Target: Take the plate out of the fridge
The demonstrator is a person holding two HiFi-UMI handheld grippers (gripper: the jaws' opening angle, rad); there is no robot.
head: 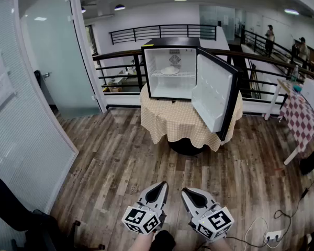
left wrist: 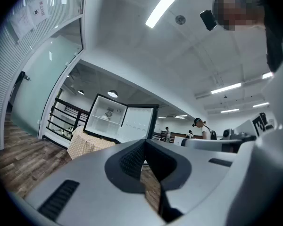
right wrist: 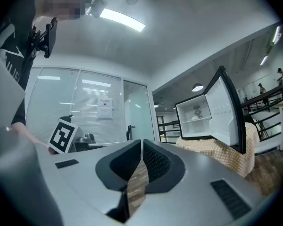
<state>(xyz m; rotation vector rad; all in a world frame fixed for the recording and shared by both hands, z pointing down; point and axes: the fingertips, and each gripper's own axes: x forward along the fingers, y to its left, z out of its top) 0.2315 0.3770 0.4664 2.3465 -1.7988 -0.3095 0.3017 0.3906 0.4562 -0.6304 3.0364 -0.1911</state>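
A small black fridge [head: 162, 85] stands open on a round table with a checkered cloth [head: 167, 122], well ahead of me. Its door [head: 213, 90] hangs open to the right. A white plate [head: 170, 71] lies on the wire shelf inside. The plate [right wrist: 195, 117] shows small in the right gripper view, and the fridge [left wrist: 106, 119] shows far off in the left gripper view. My left gripper [head: 161, 185] and right gripper [head: 187, 191] are side by side low over the wooden floor, far from the fridge. Both are shut and hold nothing; the left gripper [left wrist: 144, 145] and right gripper [right wrist: 141, 142] each show jaws meeting at the tips.
A glass partition [head: 21, 114] runs along the left. A black railing [head: 120, 56] stands behind the fridge table. A red-checkered table [head: 303, 114] is at the right. A power strip with cables [head: 272, 238] lies on the floor at lower right, a black chair [head: 10, 208] at lower left.
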